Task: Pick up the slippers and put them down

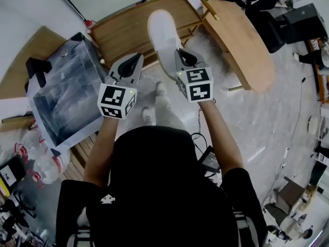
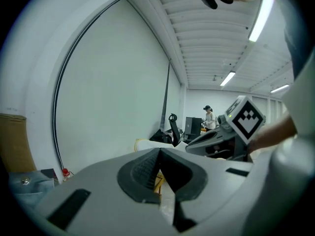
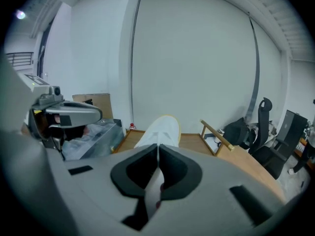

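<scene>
Evidently the carrying step is in hand: the pick-up looks done and the put-down has not begun.

The wooden platform (image 1: 123, 30) lies on the floor ahead of the person, with a clear plastic bin (image 1: 67, 94) just beside its left edge. The white slipper (image 1: 162, 32) hangs in the air over the platform's near edge, toe pointing away. It touches neither the platform nor the floor. Whether it is one slipper or a stacked pair cannot be told.

The right tool (image 1: 181, 53) has its jaws pressed onto the slipper's heel end. In the right gripper view the pale sole runs out from between the dark pads (image 3: 172, 168) toward the platform. The left tool (image 1: 138, 57) is held level beside it, a little apart. Its jaws are pressed together at the tips, and nothing can be made out between them.

The next move, as I judge it, calls for lowering the right tool until the sole lies flat on a bare patch. Only then should its jaws spread, so the light slipper does not flop or snag on a pad.
</scene>
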